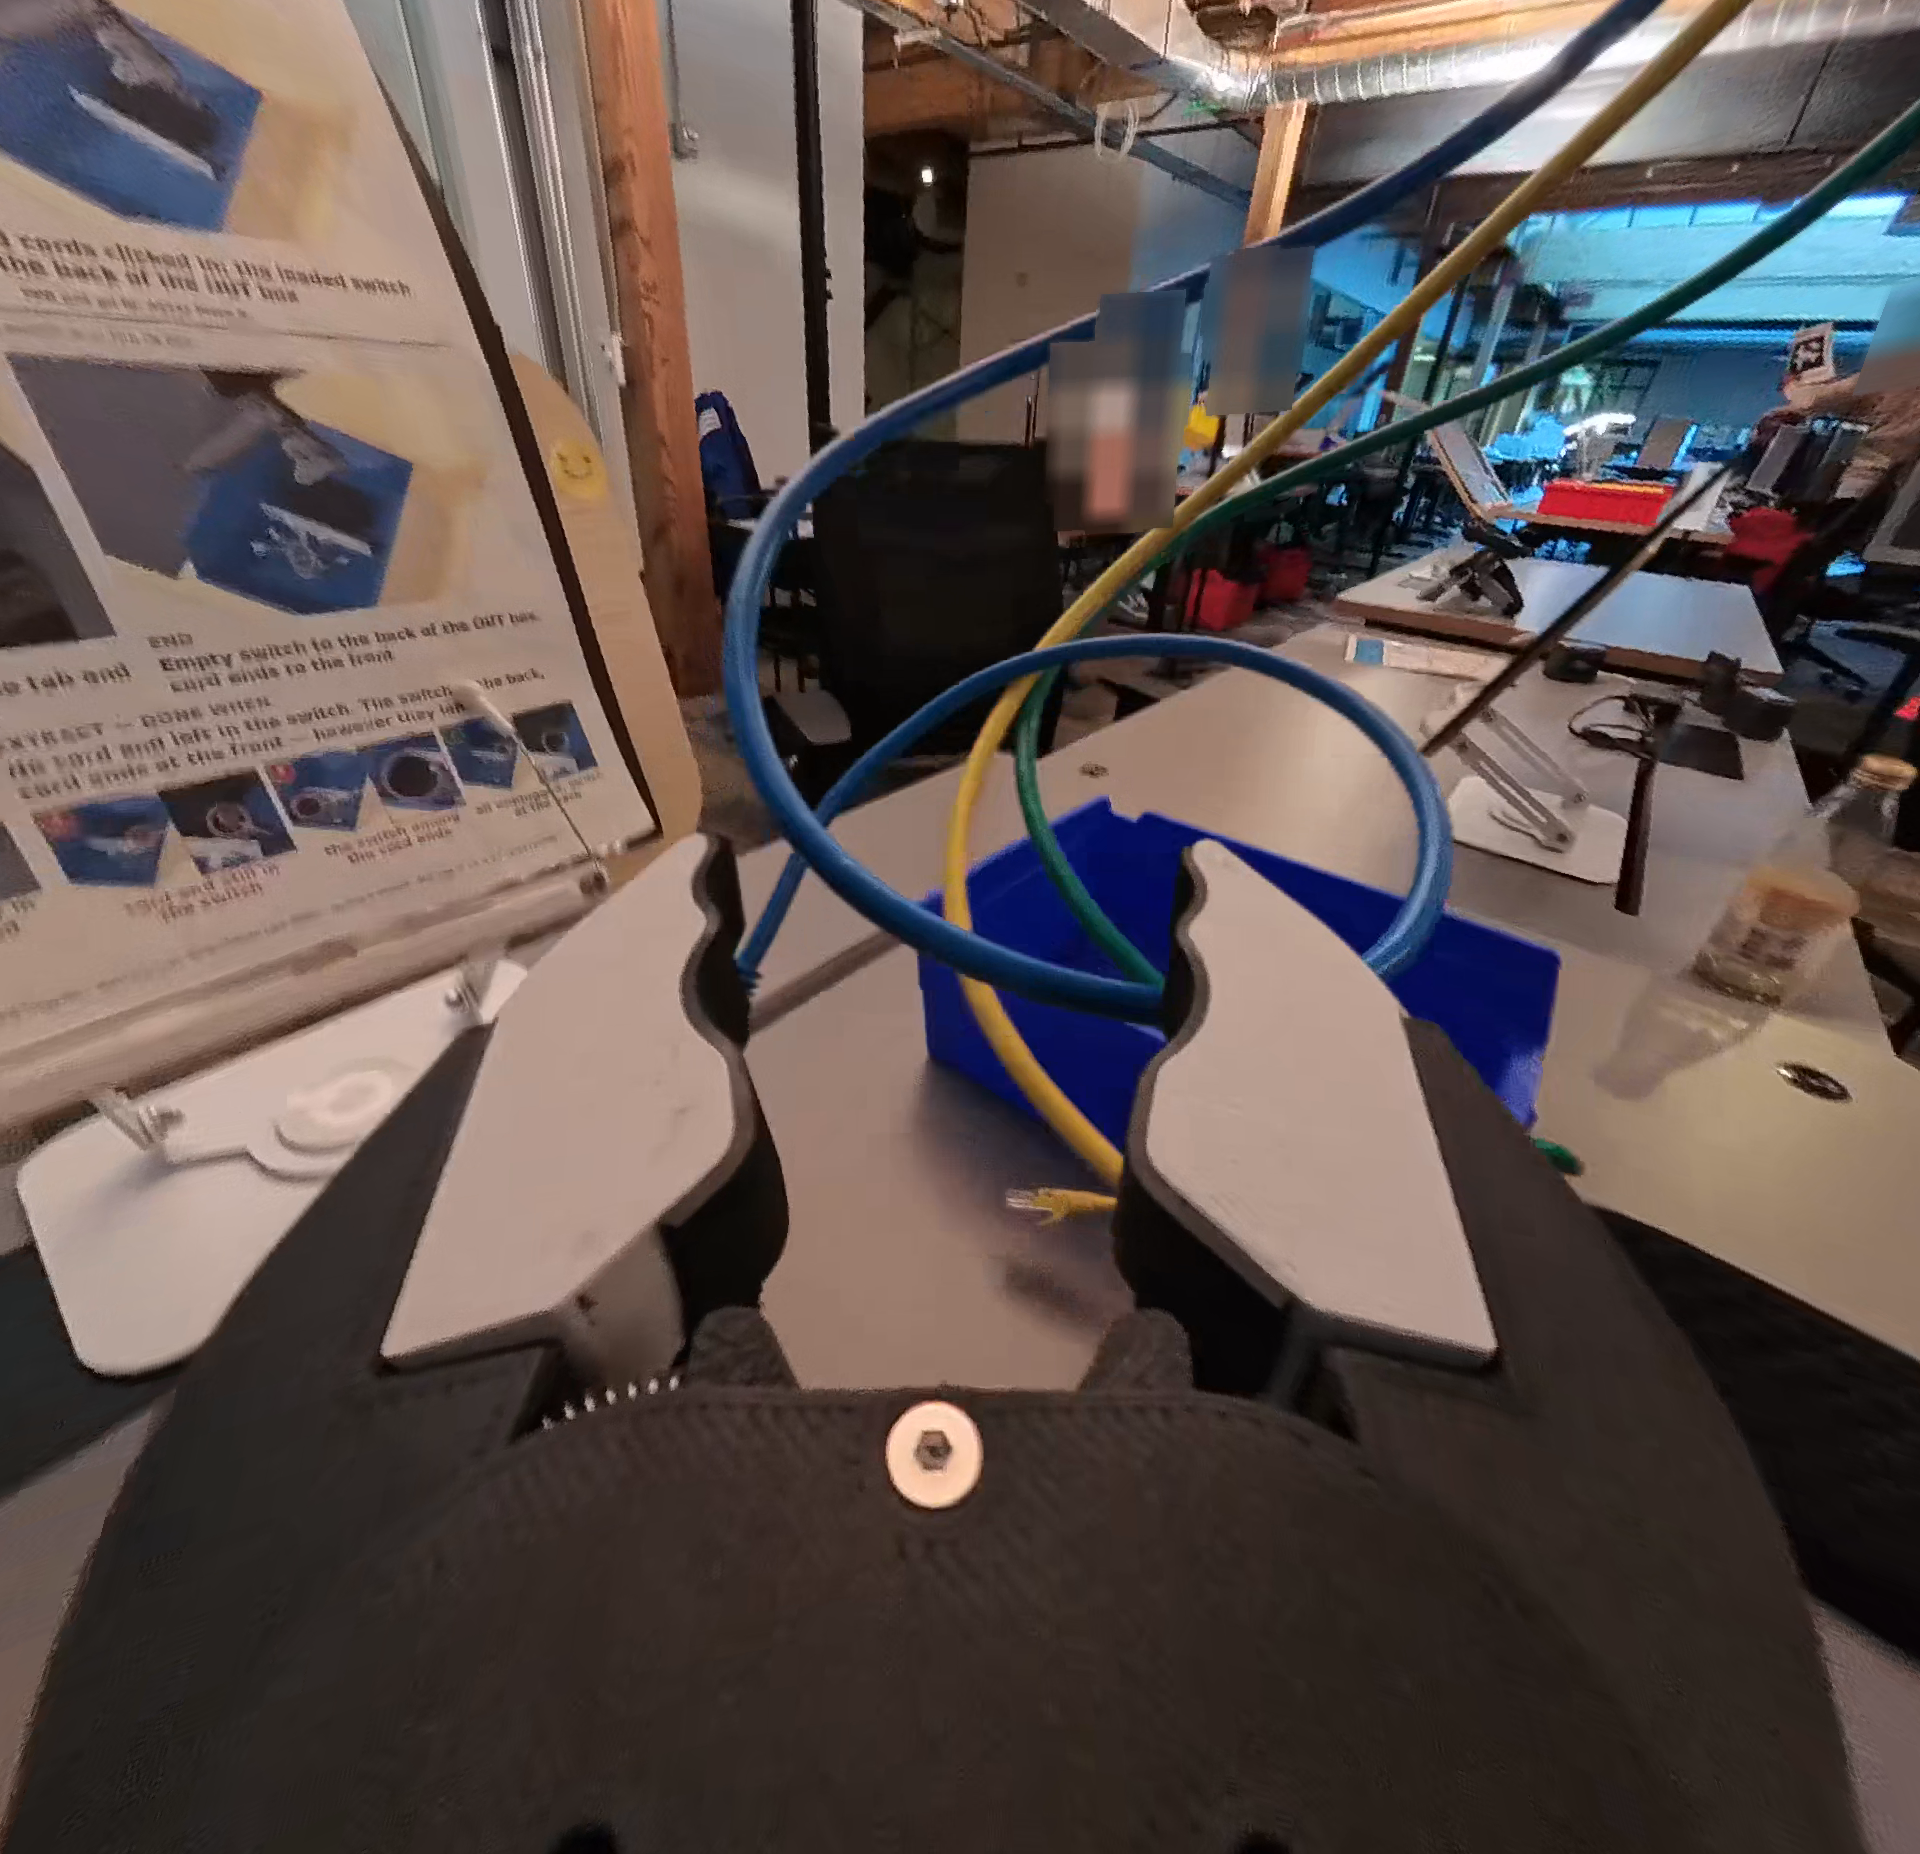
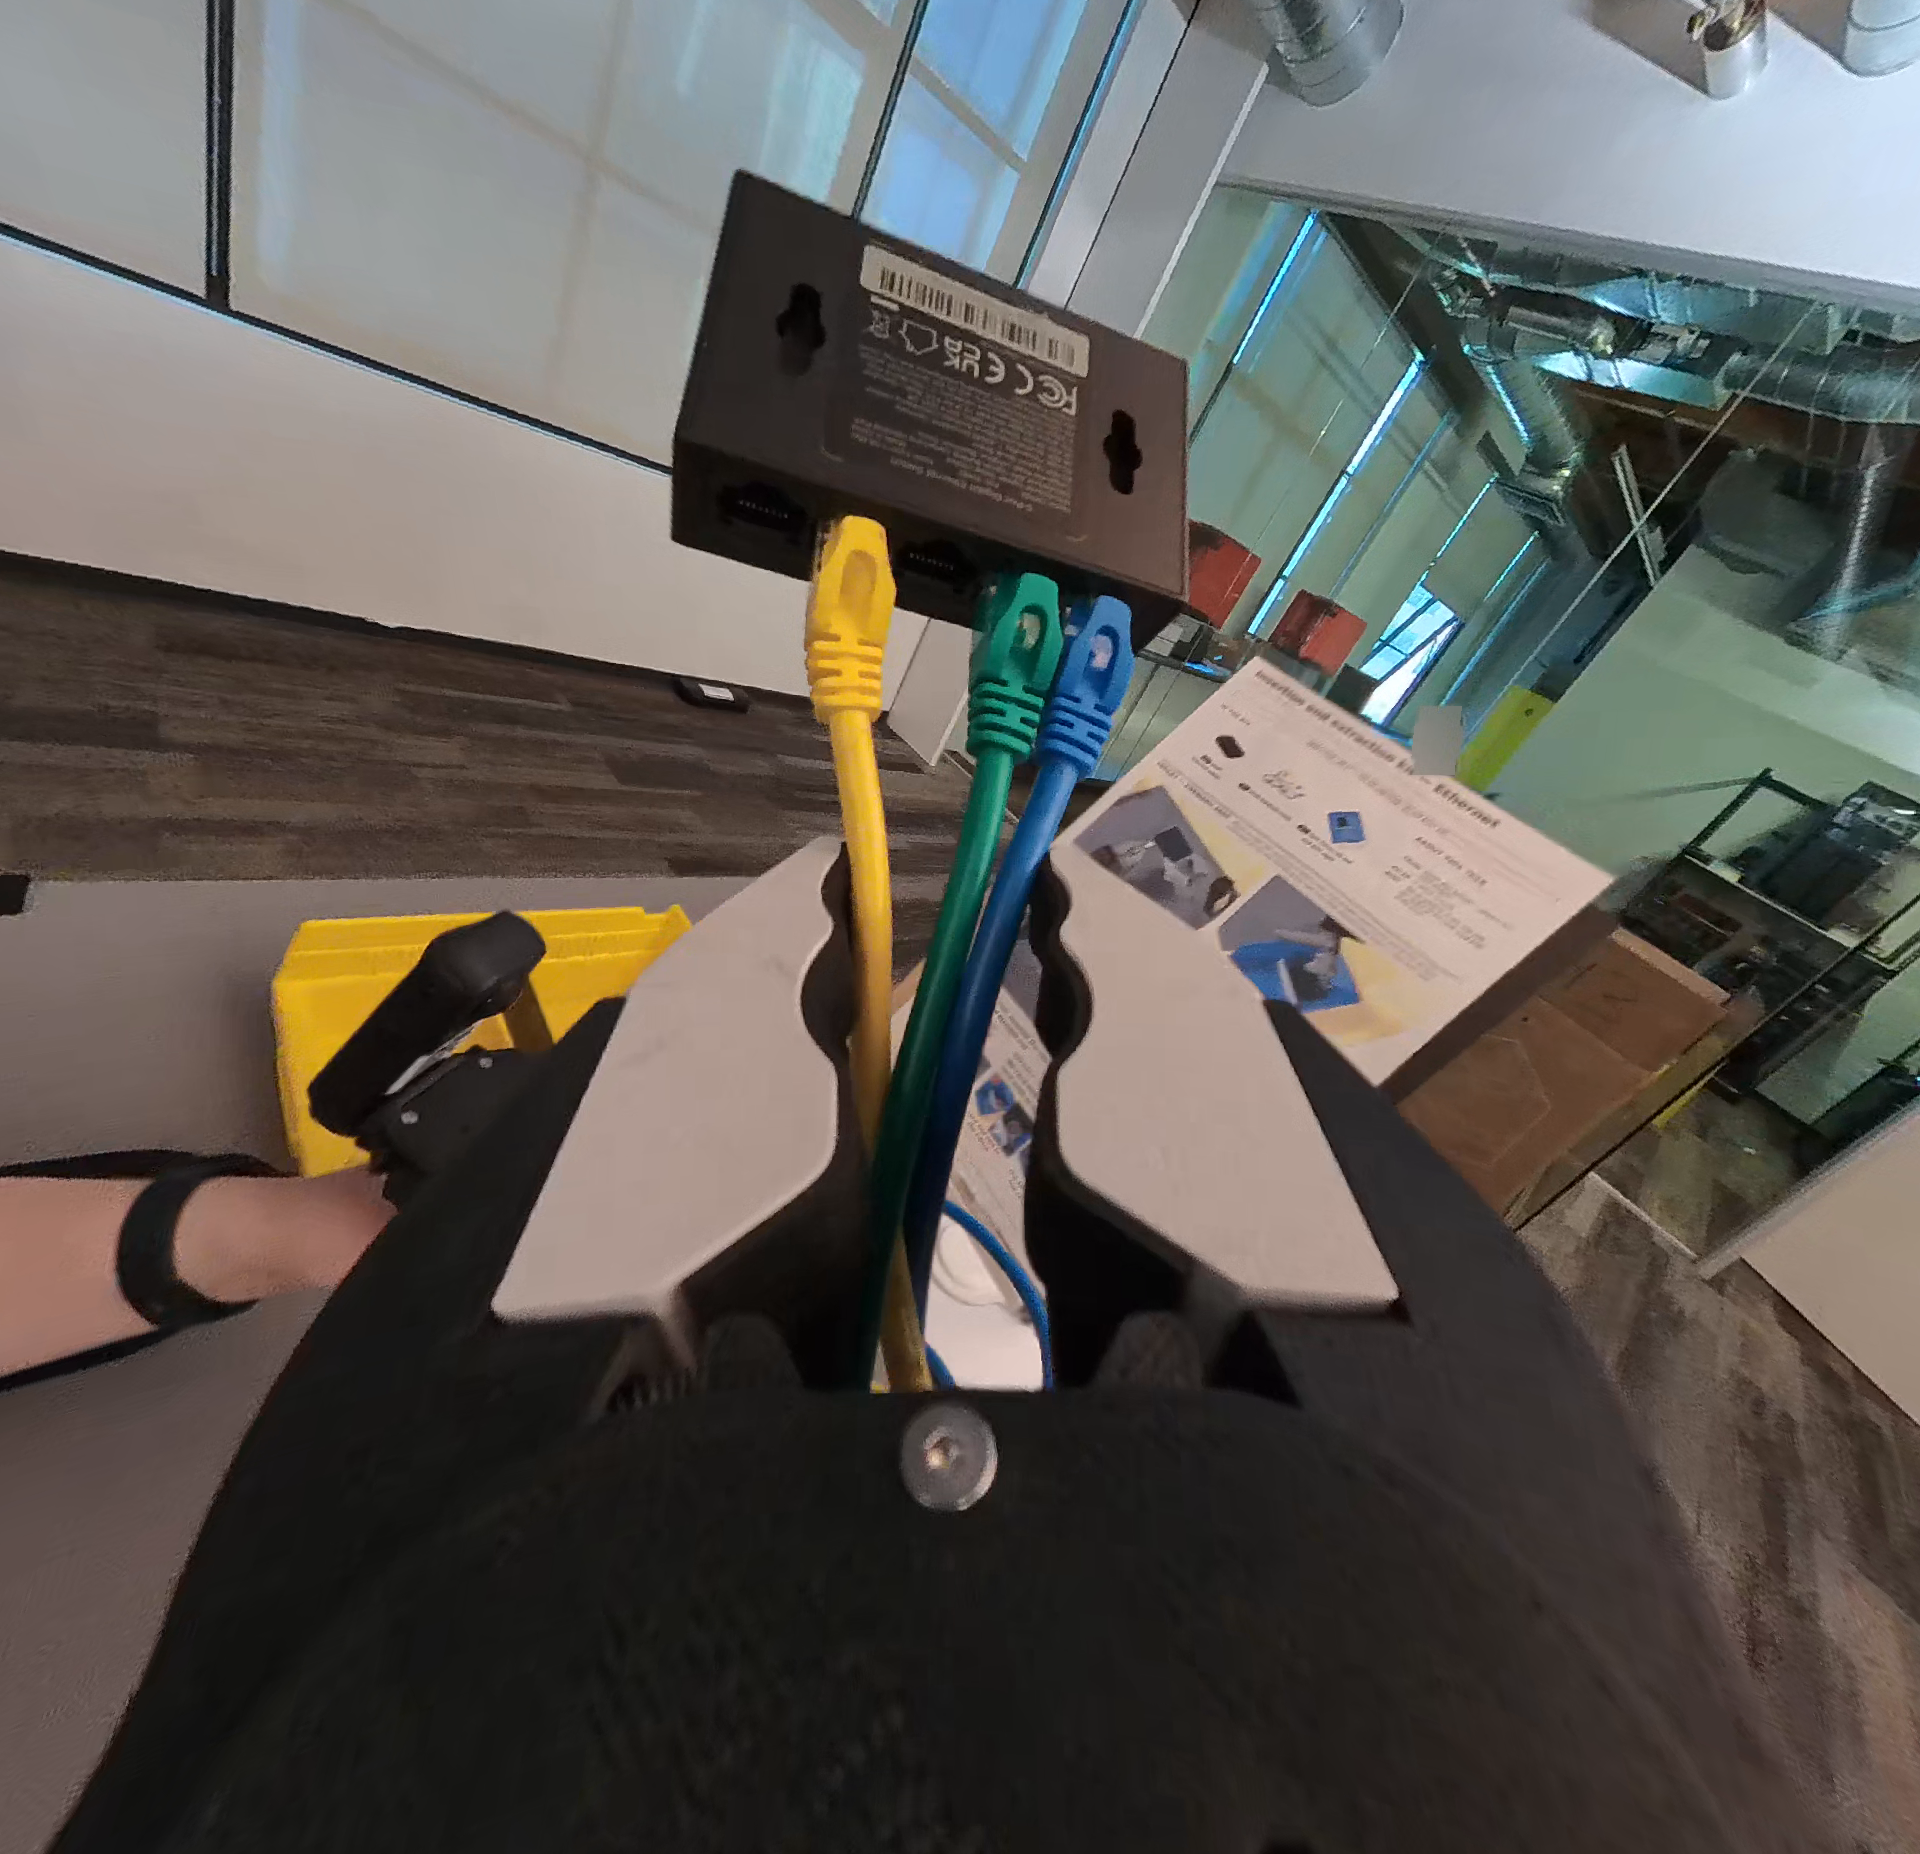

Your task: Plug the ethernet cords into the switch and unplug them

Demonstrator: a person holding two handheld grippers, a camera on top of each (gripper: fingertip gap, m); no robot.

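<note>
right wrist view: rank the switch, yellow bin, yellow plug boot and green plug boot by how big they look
1. switch, largest.
2. yellow bin, though the other gripper hides part of it.
3. yellow plug boot and green plug boot: about alike, too close to rank.

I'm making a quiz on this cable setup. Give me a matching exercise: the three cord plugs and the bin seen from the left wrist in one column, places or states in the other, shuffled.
Things:
1. yellow plug
2. green plug
3. blue plug
4. blue bin

Places:
A. on the table beyond the left gripper
B. in the switch, with an empty port on each side
C. in the switch, outermost, beside one other plug
D. in the switch, between an empty port and another plug

Pairs: 1-B, 2-D, 3-C, 4-A
</note>
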